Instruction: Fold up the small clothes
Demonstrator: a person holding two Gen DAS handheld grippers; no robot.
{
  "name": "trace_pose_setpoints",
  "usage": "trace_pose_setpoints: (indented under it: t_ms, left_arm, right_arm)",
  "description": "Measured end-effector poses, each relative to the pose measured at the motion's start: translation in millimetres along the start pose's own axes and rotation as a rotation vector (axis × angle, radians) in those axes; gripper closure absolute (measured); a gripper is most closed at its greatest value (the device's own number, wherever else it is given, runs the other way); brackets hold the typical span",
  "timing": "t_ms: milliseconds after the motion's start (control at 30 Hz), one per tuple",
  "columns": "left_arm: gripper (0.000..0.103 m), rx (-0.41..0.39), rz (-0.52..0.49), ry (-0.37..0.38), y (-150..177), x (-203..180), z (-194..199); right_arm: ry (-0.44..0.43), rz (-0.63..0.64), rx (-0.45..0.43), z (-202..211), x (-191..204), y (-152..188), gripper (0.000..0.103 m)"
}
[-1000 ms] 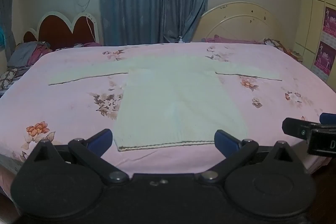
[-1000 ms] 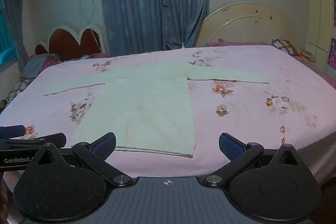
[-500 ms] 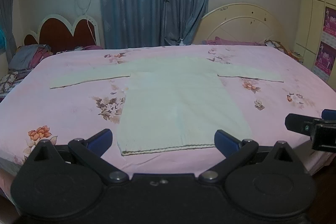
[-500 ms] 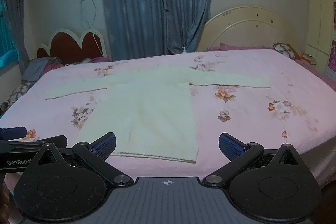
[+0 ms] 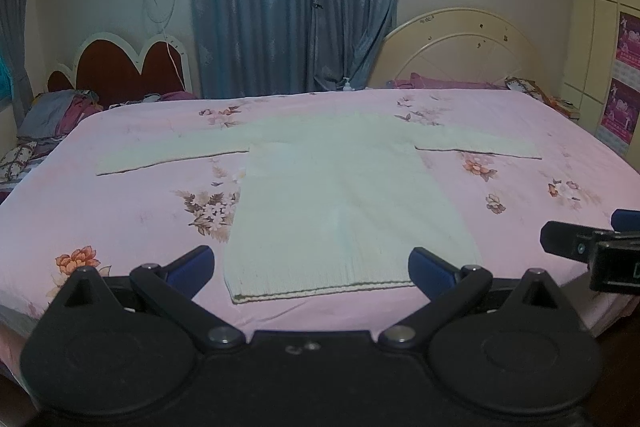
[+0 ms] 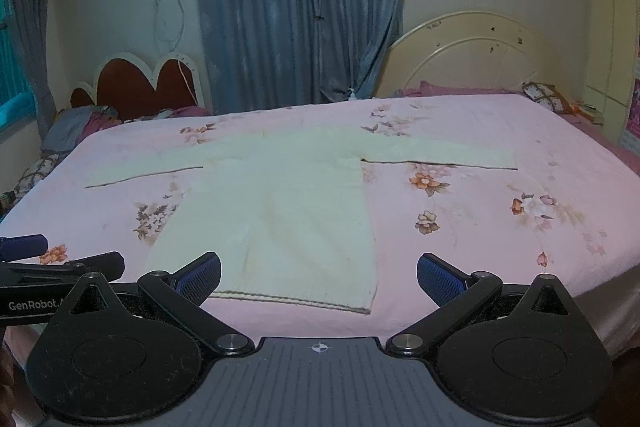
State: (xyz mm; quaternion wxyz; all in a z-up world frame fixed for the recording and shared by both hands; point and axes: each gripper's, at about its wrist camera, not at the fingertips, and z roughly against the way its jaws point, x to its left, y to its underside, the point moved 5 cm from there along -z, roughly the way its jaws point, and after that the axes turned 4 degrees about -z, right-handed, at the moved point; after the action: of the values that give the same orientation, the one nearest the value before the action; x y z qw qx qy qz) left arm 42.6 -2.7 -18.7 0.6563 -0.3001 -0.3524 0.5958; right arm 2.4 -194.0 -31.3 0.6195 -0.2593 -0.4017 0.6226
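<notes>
Lying flat — one sweater [image 5: 344, 211], two tools spread.

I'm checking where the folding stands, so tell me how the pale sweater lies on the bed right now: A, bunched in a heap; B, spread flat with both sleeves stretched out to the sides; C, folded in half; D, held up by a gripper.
B: the pale sweater lies flat on the pink bedspread, sleeves out to both sides, and the left gripper and the right gripper are open, holding nothing.
</notes>
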Motion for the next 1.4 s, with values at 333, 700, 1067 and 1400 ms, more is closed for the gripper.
trace_pose_setpoints:
  t_ms: [333,700,1067,1400]
  left_arm:
    - [0.000,-0.003,0.000,-0.003,-0.5,-0.4,-1.0]
    - [0.000,-0.003,-0.001,-0.002,0.1,-0.3,-0.1]
    - [0.000,-0.005,-0.004,-0.006,-0.8,-1.6,0.6]
    - [0.000,-0.005,-0.007,-0.006,-0.4,-4.8,1.1]
  right_arm:
    - [-0.005,0.004,0.003,-3.0,-4.2,-0.5,0.000]
    - [-0.006,0.005,0.001,-1.9,-4.8,-0.4,0.000]
    - [-0.006,0.005,0.002,-1.4,-5.5,-0.7,0.000]
    - [-0.007,0.003,0.005,0.5,-10.1,1.2,0.000]
